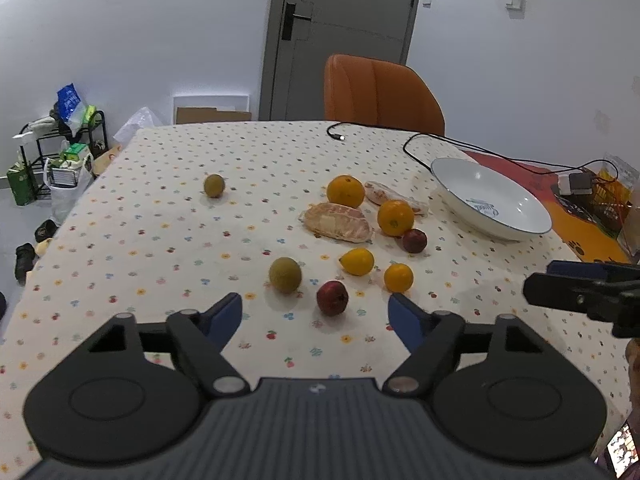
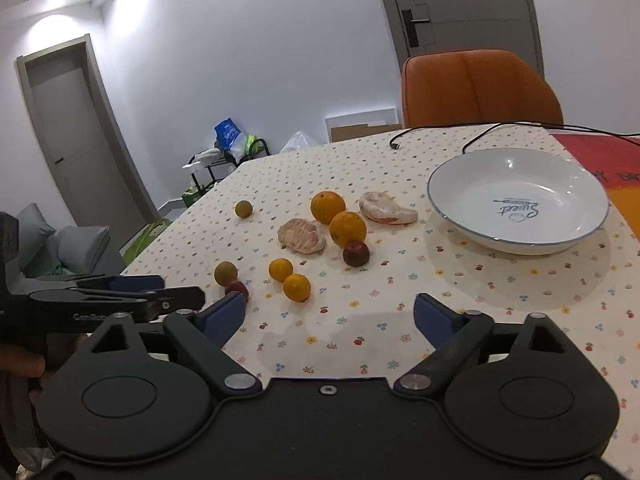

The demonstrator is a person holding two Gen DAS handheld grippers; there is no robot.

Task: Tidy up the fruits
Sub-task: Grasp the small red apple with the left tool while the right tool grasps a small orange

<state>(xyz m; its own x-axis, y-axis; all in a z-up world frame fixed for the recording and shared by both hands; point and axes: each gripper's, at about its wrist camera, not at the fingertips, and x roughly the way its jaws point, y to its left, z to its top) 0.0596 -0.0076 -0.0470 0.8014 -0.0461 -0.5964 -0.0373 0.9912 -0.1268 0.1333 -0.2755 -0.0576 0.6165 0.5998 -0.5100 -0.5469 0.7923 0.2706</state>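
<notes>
In the lower part of the frame the left gripper (image 1: 315, 314) hangs over a flowered tablecloth (image 1: 160, 240), its blue fingers spread wide and empty. Just above it lie a dark red fruit (image 1: 332, 298) and a green fruit (image 1: 285, 275). Oranges (image 1: 345, 191) cluster at centre. A white bowl (image 1: 490, 204) sits right of centre, and the right gripper (image 1: 580, 292) enters at the right edge.

Tablecloth (image 1: 160, 240): cream, small multicoloured flower print. Bowl (image 2: 460, 208): white, thin blue rim, blue lettering. Oranges (image 1: 345, 191): bright orange. Two round fruits (image 1: 332, 298): dark red. Two others (image 1: 285, 275): olive green. Chair (image 2: 476, 88): orange. Gripper pads (image 1: 224, 316): blue.
</notes>
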